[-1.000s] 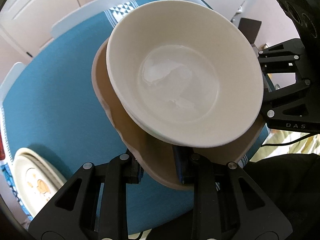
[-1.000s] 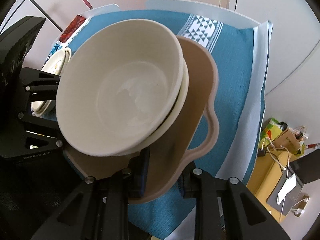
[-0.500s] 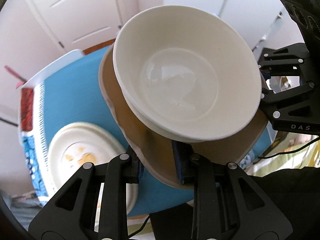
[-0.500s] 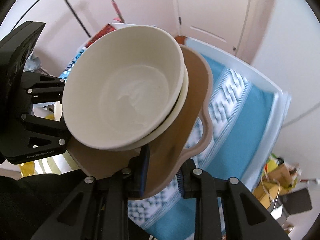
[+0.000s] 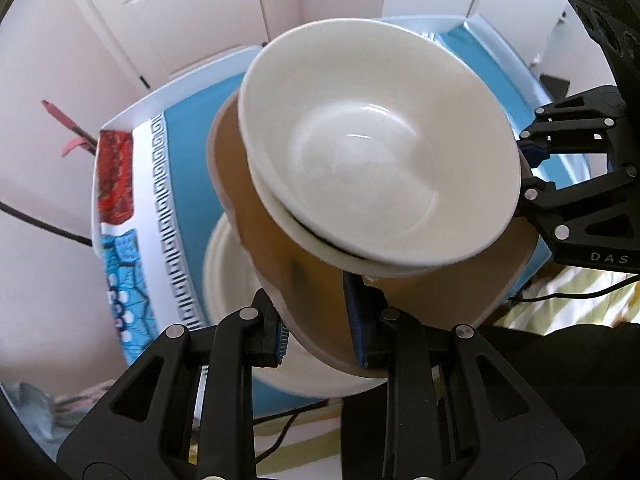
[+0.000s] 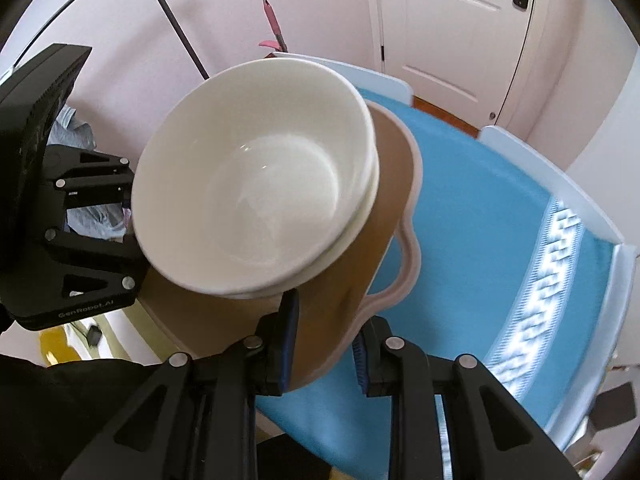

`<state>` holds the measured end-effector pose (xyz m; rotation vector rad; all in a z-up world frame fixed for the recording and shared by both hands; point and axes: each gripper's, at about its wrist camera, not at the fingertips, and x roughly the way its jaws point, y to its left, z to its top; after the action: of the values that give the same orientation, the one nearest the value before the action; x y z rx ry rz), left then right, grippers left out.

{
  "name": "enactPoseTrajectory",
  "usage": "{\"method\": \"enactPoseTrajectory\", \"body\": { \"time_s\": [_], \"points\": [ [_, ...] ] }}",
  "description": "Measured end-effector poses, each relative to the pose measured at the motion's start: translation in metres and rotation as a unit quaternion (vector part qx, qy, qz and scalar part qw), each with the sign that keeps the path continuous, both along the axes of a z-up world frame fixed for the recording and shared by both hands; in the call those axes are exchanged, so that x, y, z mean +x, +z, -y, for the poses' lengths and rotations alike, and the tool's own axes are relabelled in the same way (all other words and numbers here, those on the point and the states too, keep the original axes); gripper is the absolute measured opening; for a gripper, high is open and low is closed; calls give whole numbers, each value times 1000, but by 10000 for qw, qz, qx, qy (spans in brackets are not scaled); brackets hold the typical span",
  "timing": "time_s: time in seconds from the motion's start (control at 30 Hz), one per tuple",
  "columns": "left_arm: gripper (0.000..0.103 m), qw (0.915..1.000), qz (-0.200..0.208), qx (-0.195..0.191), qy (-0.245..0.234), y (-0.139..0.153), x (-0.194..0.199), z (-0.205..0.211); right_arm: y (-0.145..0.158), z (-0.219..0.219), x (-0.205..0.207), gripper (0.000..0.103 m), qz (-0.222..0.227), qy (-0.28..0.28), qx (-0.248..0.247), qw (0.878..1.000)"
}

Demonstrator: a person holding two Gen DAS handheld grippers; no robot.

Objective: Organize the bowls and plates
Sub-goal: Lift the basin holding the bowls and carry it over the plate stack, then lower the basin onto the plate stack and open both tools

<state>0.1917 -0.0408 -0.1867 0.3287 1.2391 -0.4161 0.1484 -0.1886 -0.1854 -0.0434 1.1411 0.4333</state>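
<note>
Left wrist: plates [image 5: 228, 276] now underneath (closer).

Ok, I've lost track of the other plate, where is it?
Left wrist view, lower left: the white plate lies on the blue tablecloth, mostly hidden beneath the carried brown plate.

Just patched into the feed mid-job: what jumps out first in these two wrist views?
The white bowls, one nested in another, fill the middle of both views, riding on a tan wavy-edged plate held above the blue tablecloth. The left gripper and right gripper each clamp an edge of that plate. In the left wrist view, a cream plate lies on the cloth beneath the carried stack.
</note>
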Motion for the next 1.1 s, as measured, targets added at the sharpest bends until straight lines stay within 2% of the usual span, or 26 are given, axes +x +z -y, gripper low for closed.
{"method": "enactPoseTrajectory", "body": {
  "time_s": [0.2, 0.5, 0.8, 1.1],
  "points": [
    [21, 9993, -269, -15, -246, -31, 2, -42, -16, -36, -5, 23, -103, -428, 88, 9990],
    [22, 9989, -38, -124, -461, -39, -7, -48, -23, -51, -19, 23, -8, -796, -31, 9968],
    [22, 9993, -119, -278, -211, -45, -14, -52, -31, -55, -22, 23, -18, -799, -37, 9968],
    [22, 9995, -181, -250, 24, -44, -13, -53, -32, -56, -15, 23, -115, -707, -77, 9974]
  ]
}}
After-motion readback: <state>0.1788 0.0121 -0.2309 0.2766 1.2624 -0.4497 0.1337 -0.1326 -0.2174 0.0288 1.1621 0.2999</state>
